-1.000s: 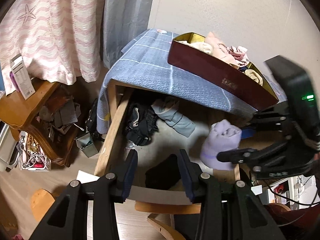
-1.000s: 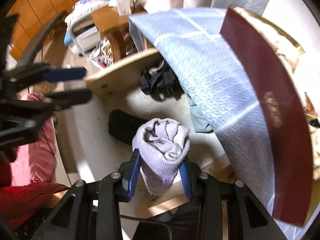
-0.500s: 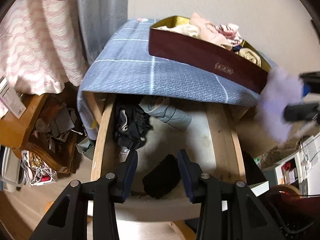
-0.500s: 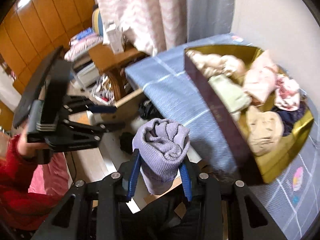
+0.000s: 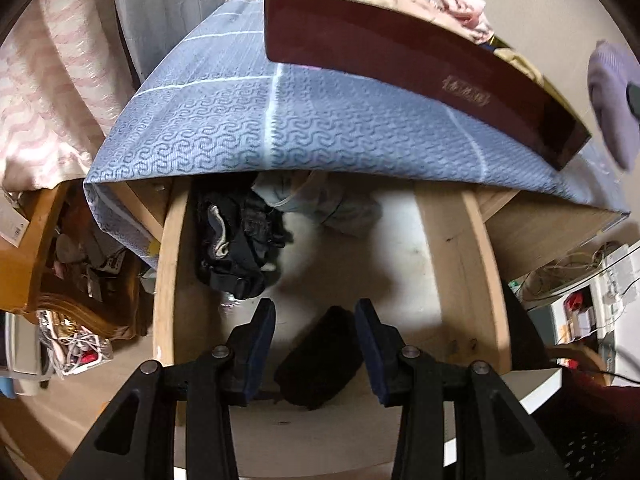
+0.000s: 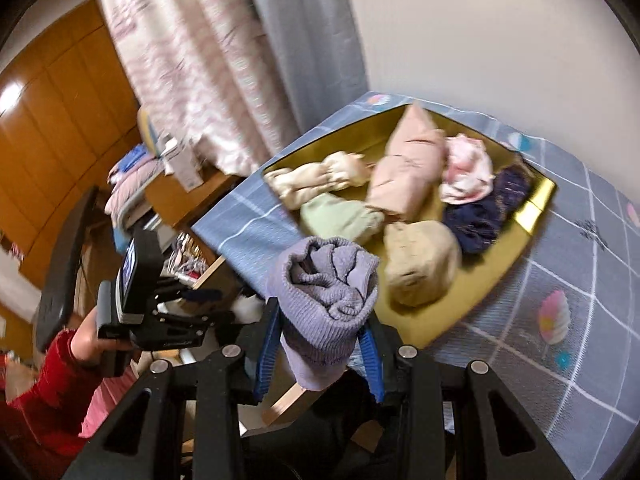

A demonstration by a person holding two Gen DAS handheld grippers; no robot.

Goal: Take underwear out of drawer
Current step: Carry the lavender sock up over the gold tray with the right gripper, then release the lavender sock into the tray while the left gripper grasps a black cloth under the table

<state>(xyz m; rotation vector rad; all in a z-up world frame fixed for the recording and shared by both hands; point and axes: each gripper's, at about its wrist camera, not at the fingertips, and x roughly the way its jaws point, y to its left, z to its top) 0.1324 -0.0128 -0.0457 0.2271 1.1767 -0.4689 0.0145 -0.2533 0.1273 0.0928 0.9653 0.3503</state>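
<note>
My right gripper [image 6: 320, 320] is shut on a lavender knit roll of underwear [image 6: 324, 300] and holds it in the air beside the front of a gold-lined box [image 6: 536, 208]. The same roll [image 5: 612, 100] shows blurred at the right edge of the left wrist view. My left gripper [image 5: 316, 344] stands open over the open wooden drawer [image 5: 168, 280], with nothing between its fingers. Below it on the drawer floor lies a black roll [image 5: 320, 360]. A black bundle [image 5: 236, 244] and a grey garment [image 5: 328, 208] lie further back.
The dark red box [image 5: 400, 60] holds several rolled garments and sits on a blue patterned cloth [image 5: 240, 120] that hangs over the drawer's back. A person's red sleeve [image 6: 60, 364] holds the left gripper [image 6: 218, 306]. Cluttered wooden furniture [image 5: 48, 280] stands to the left, curtains behind.
My right gripper has risen out of the drawer with the lavender roll and now sits level with the box on top. My left gripper has moved in lower over the drawer.
</note>
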